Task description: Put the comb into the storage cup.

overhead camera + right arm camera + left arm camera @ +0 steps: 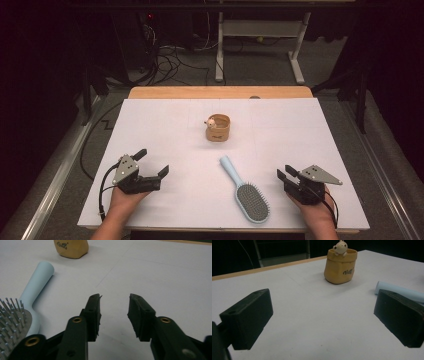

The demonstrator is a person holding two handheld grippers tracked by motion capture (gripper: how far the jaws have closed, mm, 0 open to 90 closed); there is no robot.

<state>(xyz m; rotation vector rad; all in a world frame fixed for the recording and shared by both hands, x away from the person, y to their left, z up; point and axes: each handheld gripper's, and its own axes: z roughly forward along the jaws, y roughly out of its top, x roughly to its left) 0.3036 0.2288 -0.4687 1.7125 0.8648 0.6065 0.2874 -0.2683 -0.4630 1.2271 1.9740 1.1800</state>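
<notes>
Hairbrush (246, 188): flat between my grippers, handle toward the pouch (217, 128), easy to reach. Left gripper (153, 163): spread wide, empty. Right gripper (283, 173): jaws narrowed, gripping nothing.

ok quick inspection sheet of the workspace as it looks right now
surface: white sheet over a wooden table, bare between items
job's things: light blue hairbrush lying bristles up; tan holder upright farther back, small figure on its rim
clutter: nothing seen
grippers: left gripper open wide, nothing between its jaws; right gripper jaws narrowly apart, nothing between them
cables: black cable trailing from the left gripper; loose cables on the floor behind
surroundings: dark room, white desk frame beyond the table
</notes>
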